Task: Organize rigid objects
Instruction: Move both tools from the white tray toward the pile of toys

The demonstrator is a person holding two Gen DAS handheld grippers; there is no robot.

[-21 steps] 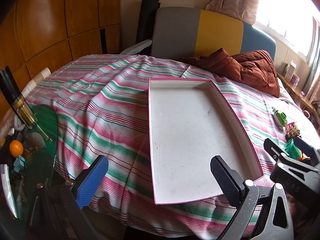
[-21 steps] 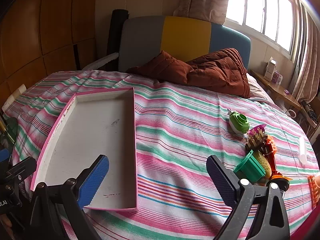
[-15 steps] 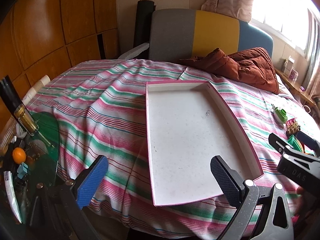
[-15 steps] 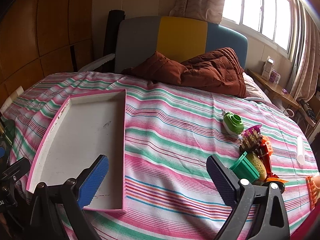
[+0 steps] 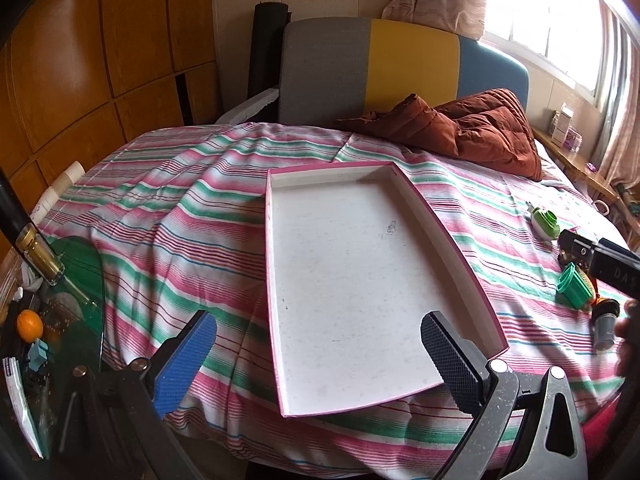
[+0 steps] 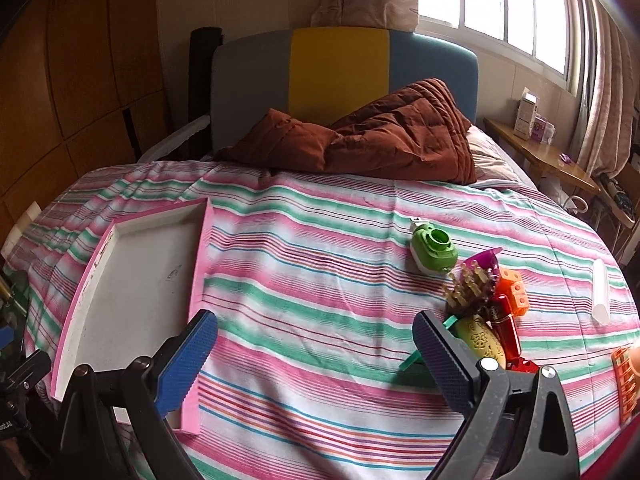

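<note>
Pile of small rigid toys sits at roughly 3–4 o'clock in the right wrist view, on the striped pink-green-white bedspread [image 6: 320, 280]: green-and-white round plastic gadget [image 6: 433, 250] at the far end, then a purple-handled comb-like piece with amber teeth [image 6: 474, 280], orange dice block [image 6: 514, 292], red translucent piece [image 6: 508, 330], yellow embossed oval [image 6: 482, 340] and a teal ribbed plastic cup [image 5: 574, 289] nearest.

Destination, I'd judge: the shallow white rectangular tray with pink rim [image 5: 432, 216], empty, at about 9 o'clock from the pile and well apart from it.

Right gripper [image 6: 316, 356]: jaws wide, nothing between them, above bare bedspread just left of the pile. Left gripper [image 5: 318, 356]: jaws wide, empty, hovering over the tray's near end.

Step in hand, as I read it: first pick with the right.

- Take an outlier, not the tangle. The green gadget stands clear of the rest, so it's the cleanest grab.
- Come down with one jaw on each side of it.
- Mattress is soft, so don't press down or the item will sink and tilt.
- Clear plastic tube [image 6: 600, 292] at 3 o'clock can wait.
</note>
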